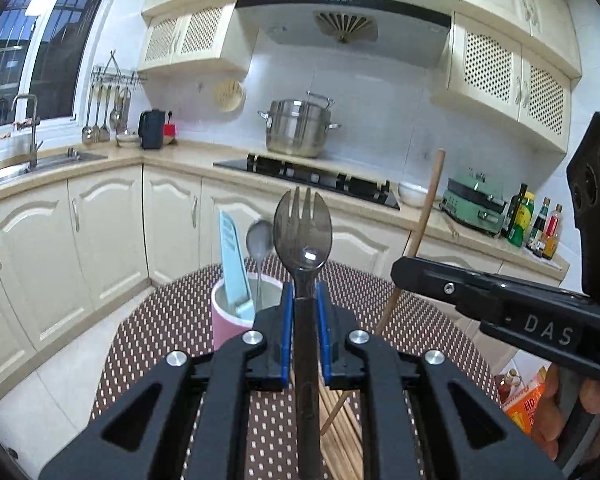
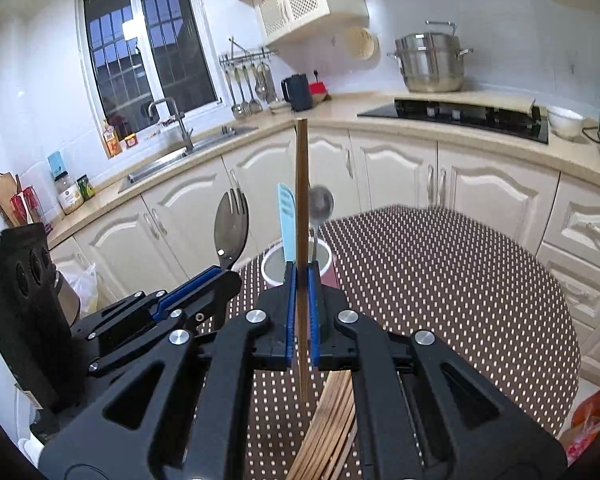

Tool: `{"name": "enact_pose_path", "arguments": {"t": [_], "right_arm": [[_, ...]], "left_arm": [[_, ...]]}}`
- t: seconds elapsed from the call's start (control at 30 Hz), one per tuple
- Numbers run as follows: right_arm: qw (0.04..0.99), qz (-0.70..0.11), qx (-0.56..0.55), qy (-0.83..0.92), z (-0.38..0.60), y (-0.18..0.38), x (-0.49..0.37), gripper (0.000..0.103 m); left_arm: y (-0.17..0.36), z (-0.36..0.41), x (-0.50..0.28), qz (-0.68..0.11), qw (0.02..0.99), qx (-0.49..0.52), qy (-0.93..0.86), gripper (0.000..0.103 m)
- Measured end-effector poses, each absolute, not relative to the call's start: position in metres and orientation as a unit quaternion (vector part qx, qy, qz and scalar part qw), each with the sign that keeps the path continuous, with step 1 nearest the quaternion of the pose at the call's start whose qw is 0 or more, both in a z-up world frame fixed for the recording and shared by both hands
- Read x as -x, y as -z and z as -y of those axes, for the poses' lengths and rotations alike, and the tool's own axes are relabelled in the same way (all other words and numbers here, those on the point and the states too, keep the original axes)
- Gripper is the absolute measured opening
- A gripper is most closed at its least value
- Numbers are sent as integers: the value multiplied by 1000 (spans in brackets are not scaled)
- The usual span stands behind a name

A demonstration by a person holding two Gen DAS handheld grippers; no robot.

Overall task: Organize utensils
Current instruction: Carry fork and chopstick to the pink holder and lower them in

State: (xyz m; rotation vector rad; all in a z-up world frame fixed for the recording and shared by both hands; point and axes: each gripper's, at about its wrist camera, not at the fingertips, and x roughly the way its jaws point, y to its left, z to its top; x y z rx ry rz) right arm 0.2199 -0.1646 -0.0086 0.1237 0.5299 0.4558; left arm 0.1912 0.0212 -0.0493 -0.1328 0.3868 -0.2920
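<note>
1. Two utensils are in my grip, one per gripper. Left wrist view: my left gripper is clamped on the handle of a metal spork, blue pads pressed to either side of it. The spork stands upright, tines up, above the dotted bench.
2. Same view: a pink cup sits on the bench just ahead and left of the gripper. It holds a pale blue flat utensil and a steel spoon, bowl end up.
3. Same view: my right gripper comes in from the right, pinching a wooden chopstick that leans across the frame. A bundle of chopsticks lies on the bench beneath.
4. Right wrist view: my right gripper is closed on the single chopstick, held near vertical, lower tip hanging free above the bench.
5. Same view: the cup is directly behind the gripper, with the blue utensil and spoon rising from it. The left gripper with the spork is to the left. The chopstick bundle lies below my fingers.
</note>
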Motion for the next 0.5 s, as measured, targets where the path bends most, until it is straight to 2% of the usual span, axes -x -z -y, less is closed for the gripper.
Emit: {"name": "enact_pose_path", "arguments": {"t": [0.5], "right_arm": [[951, -193, -53, -234, 151, -44, -257, 6]], "left_arm": [[23, -42, -238, -65, 981, 117, 139, 11]]}}
